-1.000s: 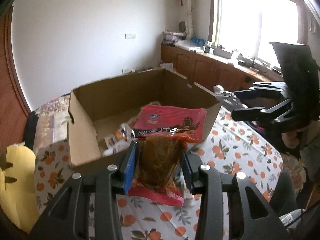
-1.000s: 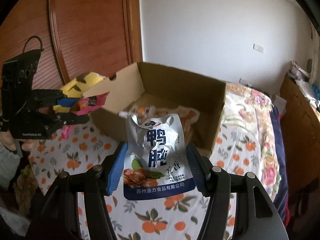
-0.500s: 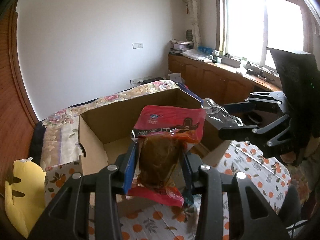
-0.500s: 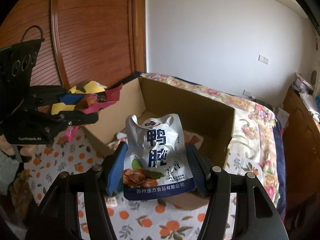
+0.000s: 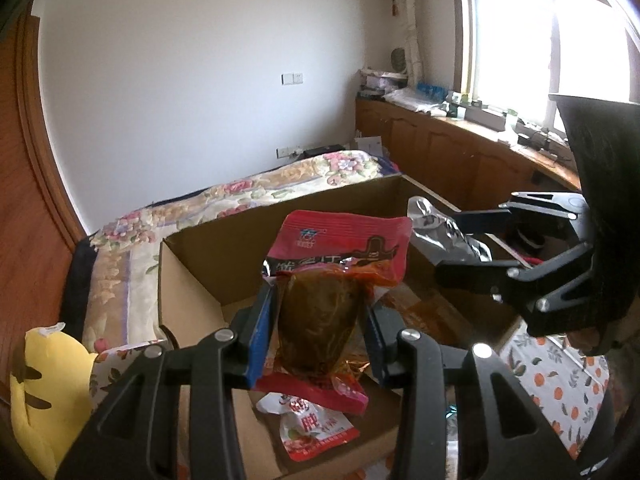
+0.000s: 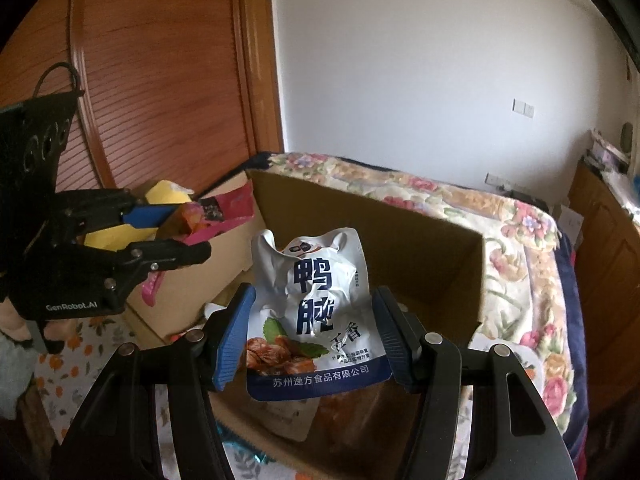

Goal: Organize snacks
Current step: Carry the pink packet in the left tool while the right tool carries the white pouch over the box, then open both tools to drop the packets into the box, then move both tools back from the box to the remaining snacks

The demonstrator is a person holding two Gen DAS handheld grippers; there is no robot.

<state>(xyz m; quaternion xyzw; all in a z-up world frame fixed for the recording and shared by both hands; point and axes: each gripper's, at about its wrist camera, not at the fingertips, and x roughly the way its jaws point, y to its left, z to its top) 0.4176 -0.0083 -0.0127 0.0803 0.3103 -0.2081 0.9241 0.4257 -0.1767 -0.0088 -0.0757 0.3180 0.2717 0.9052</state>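
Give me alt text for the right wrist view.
The right gripper holds a white and blue snack pouch over an open cardboard box. At left, the left gripper holds a red packet above the same box.

A tablecloth (image 5: 560,380) printed with oranges carries an open cardboard box (image 5: 192,276); behind it, a floral bedspread (image 6: 516,240) covers the bed.

Setting: home bedroom. Evidence: bed with floral quilt (image 5: 280,188) against white wall; louvred wooden wardrobe door (image 6: 160,80); low wooden cabinets (image 5: 460,156) under bright window (image 5: 540,40), clutter on top; wall switch (image 5: 292,78); orange-print cloth (image 5: 560,392) on table.
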